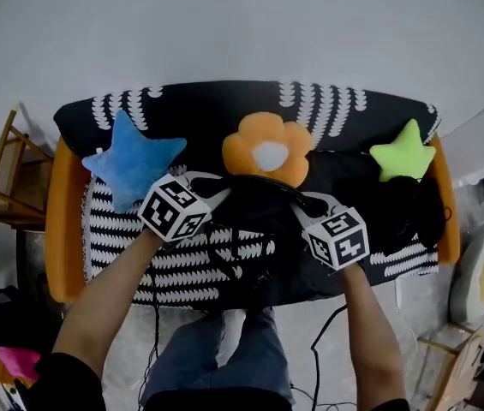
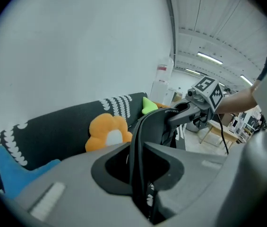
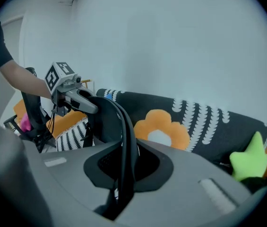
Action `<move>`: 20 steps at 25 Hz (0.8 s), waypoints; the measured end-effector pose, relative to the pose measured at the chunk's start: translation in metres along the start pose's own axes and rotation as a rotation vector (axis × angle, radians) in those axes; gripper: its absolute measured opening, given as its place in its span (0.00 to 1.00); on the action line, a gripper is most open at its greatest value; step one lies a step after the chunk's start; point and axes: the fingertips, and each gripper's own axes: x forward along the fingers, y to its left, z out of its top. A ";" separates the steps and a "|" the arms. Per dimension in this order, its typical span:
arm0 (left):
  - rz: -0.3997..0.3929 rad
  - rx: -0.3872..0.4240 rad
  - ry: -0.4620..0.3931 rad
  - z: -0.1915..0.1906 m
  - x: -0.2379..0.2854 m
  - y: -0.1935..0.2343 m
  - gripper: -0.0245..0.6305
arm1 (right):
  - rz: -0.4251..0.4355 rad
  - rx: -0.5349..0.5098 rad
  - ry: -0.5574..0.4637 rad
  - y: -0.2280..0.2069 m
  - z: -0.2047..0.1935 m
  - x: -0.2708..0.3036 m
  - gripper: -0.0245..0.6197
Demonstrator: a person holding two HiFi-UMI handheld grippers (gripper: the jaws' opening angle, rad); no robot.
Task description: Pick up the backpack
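A black backpack [image 1: 254,205] hangs in front of the sofa's middle, held by its black strap [image 1: 267,181], which arcs between my two grippers. The left gripper [image 1: 216,197] is shut on the strap's left end, and the strap [image 2: 137,141] runs up out of its closed jaws. The right gripper [image 1: 310,207] is shut on the right end, where the strap [image 3: 125,141] also rises from between the jaws. Each gripper view shows the other gripper across the strap: the right gripper [image 2: 190,109] and the left gripper [image 3: 79,100].
The sofa [image 1: 190,110] has a black-and-white cover and carries a blue star cushion [image 1: 130,159], an orange flower cushion [image 1: 267,148], a green star cushion [image 1: 404,152] and a dark bundle [image 1: 417,208]. A wooden stool [image 1: 2,174] stands left. Cables [image 1: 317,349] lie on the floor.
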 end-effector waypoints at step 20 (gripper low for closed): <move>0.165 0.083 -0.136 0.181 -0.121 -0.036 0.11 | -0.043 -0.142 -0.148 -0.012 0.172 -0.137 0.12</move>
